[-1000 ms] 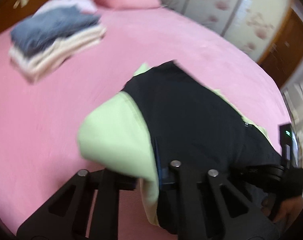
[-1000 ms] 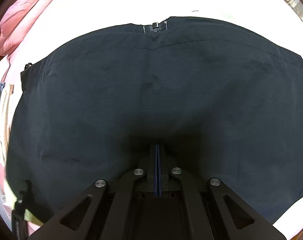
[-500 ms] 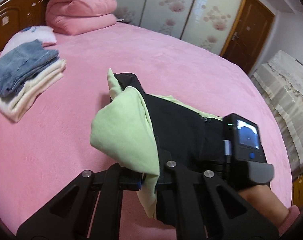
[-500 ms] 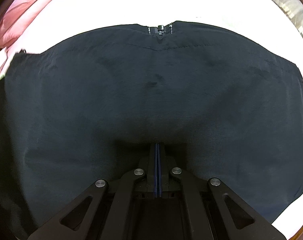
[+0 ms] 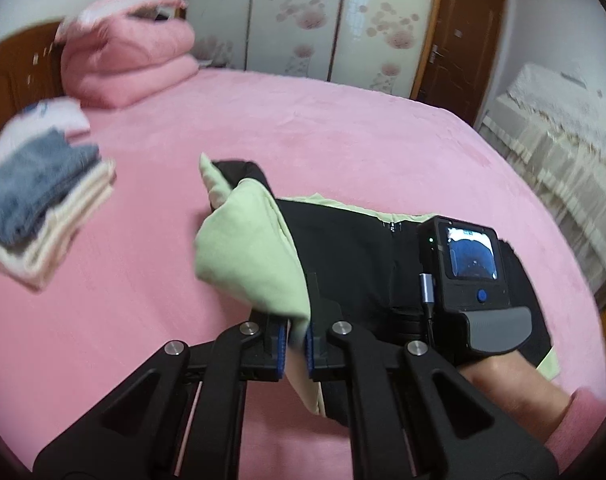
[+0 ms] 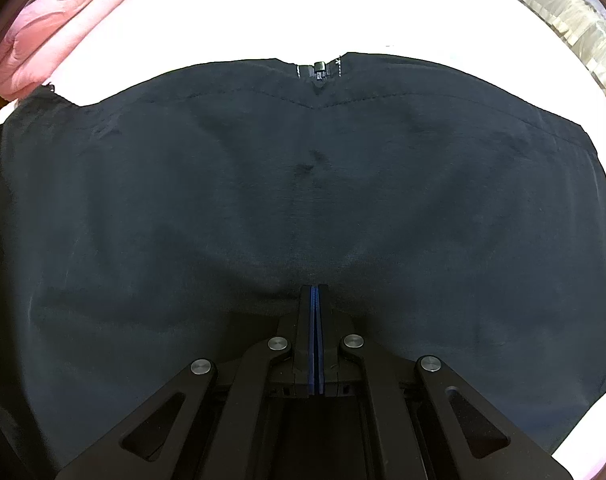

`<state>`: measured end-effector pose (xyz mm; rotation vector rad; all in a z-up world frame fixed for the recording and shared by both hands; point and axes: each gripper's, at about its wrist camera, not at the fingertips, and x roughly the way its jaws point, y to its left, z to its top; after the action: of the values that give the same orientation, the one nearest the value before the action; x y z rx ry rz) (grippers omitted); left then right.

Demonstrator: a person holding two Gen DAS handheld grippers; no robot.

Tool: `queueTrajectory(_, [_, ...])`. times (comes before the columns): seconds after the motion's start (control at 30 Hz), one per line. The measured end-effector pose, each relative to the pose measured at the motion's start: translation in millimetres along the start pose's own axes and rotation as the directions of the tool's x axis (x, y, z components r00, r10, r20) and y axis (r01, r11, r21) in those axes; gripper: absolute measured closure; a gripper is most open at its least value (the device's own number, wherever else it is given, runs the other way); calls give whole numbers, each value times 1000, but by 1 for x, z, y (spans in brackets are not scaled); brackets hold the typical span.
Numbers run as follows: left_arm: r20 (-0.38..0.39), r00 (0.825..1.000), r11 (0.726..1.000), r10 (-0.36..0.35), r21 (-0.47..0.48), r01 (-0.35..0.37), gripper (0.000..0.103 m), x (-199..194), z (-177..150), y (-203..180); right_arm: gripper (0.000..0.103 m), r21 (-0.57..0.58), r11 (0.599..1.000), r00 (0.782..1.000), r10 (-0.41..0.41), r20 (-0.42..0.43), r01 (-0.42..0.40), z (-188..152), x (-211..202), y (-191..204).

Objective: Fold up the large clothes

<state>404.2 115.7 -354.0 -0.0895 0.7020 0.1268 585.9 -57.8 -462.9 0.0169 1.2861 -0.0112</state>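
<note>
1. On the pink bed (image 5: 343, 144) a black jacket (image 5: 343, 248) with a pale green lining (image 5: 247, 256) is spread, its far end near the middle of the bed and its near end held up at the grippers.
2. A fold of the green lining is pinched between the blue pads of the left gripper (image 5: 296, 344), whose fingers are closed onto the cloth with only its thickness between them.
3. The lining is seen turned over the black outer cloth, bunched just above the left gripper, with a green point sticking up at the far end.
4. The right gripper (image 6: 314, 320) is seen pressed together, its blue pads touching; whether an edge of the jacket (image 6: 303, 200) is caught between them cannot be told from the right wrist view.
5. In that view the black cloth fills most of the picture, with a zip pull (image 6: 319, 68) at the middle of its far edge.
6. In the left wrist view the back of the right gripper (image 5: 463, 276), with its small lit screen, is seen resting over the jacket, held by a hand (image 5: 515, 392).
7. A stack of folded clothes (image 5: 39, 216), blue on top of cream, lies well apart on the left side of the bed.
8. Folded pink quilts (image 5: 131, 56) are piled at the far left corner, in front of flowered wardrobe doors (image 5: 303, 16).
</note>
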Motion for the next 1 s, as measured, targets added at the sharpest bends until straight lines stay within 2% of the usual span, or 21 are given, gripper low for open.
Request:
queueTrajectory(0.1, [19,999,998,33,53,-34,100,-5,-3,-21,103,-18,1000,1000,26,8,-26,-5,-2,-2])
queueTrajectory(0.2, [-16,993,989,119,86,-117,100,7,-5,-35,103,-68,996,998,64,3,-64,-7,-9,-11])
queueTrajectory(0.23, [-77,987,989,141,59,-137,100,17,-4,-34,103,-93,993,997,74,-3,-74,-7,-10,-14])
queueTrajectory(0.3, [-182,975,989,130,-43,-140,99,30,-3,-19,103,-150,985,996,84,-8,-84,-10,-12,-14])
queueTrajectory(0.37, [-246,962,975,117,-157,-158,98,32,-3,1,103,-225,971,997,82,-12,-82,-13,-15,-11])
queueTrajectory(0.43, [-289,954,956,80,-248,-155,80,28,-7,23,103,-257,963,997,78,-20,-80,-15,-17,-10])
queueTrajectory(0.47, [-311,949,952,53,-273,-142,55,26,-11,31,103,-255,963,997,77,-25,-81,-16,-19,-9])
queueTrajectory(0.5, [-331,943,945,25,-300,-130,39,24,-16,39,103,-249,965,997,77,-31,-82,-17,-19,-10])
queueTrajectory(0.57, [-367,930,931,-29,-348,-108,36,20,-32,56,103,-244,967,997,69,-34,-75,-20,-21,-10])
queueTrajectory(0.63, [-415,908,924,-51,-365,-115,36,21,-51,74,103,-244,967,998,63,-26,-67,-21,-23,-10])
queueTrajectory(0.7, [-440,897,911,-46,-386,-143,36,21,-72,92,103,-252,966,998,57,-9,-57,-25,-26,-8])
queueTrajectory(0.73, [-444,894,898,-51,-412,-153,36,24,-81,104,103,-258,965,998,55,2,-53,-29,-30,-5])
queueTrajectory(0.77, [-438,895,877,-85,-460,-141,36,26,-91,114,103,-264,963,998,57,14,-51,-33,-32,-5])
queueTrajectory(0.83, [-405,898,817,-173,-568,-98,36,33,-106,132,103,-265,962,998,67,17,-60,-21,-32,-6])
queueTrajectory(0.87, [-385,902,797,-197,-598,-82,36,34,-110,137,103,-254,965,997,75,13,-69,-22,-33,-8])
queueTrajectory(0.9, [-337,913,765,-232,-643,-42,36,37,-116,143,103,-240,968,997,83,6,-79,-23,-34,-10])
queueTrajectory(1.0, [-230,934,713,-272,-701,35,36,43,-118,151,103,-207,973,995,98,-10,-98,-23,-35,-13])
